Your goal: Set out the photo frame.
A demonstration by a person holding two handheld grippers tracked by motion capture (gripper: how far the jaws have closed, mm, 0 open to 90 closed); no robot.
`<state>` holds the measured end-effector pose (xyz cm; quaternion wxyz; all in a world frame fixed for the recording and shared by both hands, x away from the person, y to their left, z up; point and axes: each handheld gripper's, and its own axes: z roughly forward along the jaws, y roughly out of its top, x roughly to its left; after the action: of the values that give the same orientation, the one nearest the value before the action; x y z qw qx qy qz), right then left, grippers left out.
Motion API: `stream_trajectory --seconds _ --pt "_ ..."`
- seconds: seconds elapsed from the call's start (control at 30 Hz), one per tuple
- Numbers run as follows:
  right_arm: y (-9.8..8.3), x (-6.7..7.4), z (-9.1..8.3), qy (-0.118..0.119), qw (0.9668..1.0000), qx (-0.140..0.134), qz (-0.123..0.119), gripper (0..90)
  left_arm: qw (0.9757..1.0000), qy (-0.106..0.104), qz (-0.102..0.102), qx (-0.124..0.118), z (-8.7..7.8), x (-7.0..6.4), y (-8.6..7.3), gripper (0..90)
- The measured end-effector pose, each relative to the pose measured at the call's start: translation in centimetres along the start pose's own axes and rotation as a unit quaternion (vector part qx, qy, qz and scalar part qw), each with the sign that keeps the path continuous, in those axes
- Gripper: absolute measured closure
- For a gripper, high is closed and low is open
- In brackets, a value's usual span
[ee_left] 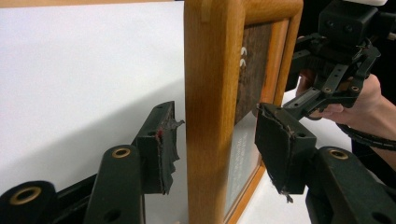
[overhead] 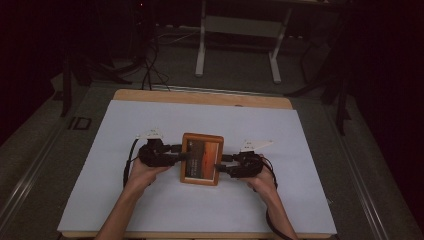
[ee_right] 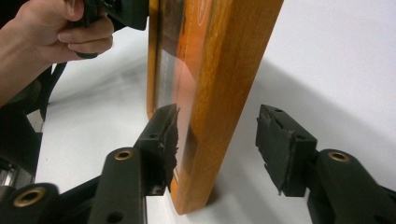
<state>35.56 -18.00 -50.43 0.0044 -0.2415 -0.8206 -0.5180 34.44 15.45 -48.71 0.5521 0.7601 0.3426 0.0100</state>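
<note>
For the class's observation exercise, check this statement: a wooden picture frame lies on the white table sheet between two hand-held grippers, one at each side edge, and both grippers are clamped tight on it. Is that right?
Not quite. The grippers are not clamped: in the left gripper view the left gripper has pads standing clear of the wooden picture frame, and in the right gripper view the right gripper shows a clear gap too. The rest holds.

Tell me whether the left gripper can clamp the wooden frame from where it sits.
Probably yes: the left gripper has open jaws straddling the wooden frame edge, with gaps on both sides and nothing between.
</note>
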Motion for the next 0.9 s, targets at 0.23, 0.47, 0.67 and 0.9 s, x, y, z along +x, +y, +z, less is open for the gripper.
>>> stream_trajectory --seconds 0.23,0.47,0.67,0.9 --pt "0.4 0.2 -1.3 -0.015 0.9998 0.002 -0.011 45.3 1.0000 0.003 0.002 -0.003 -1.3 0.0 0.3 48.0" --pt "0.5 -0.1 -3.4 -0.029 0.9994 0.003 -0.016 44.8 0.9997 0.016 0.004 0.016 -2.6 0.2 0.3 46.7" --pt "-0.1 -0.6 -4.7 -0.047 0.9988 0.008 -0.009 44.1 0.9977 0.055 0.012 0.038 -3.4 0.7 -0.4 46.2" --pt "-1.2 -1.3 -5.4 -0.086 0.9958 0.030 0.003 42.6 0.9894 0.122 0.018 0.078 -3.2 1.7 -1.9 45.7"
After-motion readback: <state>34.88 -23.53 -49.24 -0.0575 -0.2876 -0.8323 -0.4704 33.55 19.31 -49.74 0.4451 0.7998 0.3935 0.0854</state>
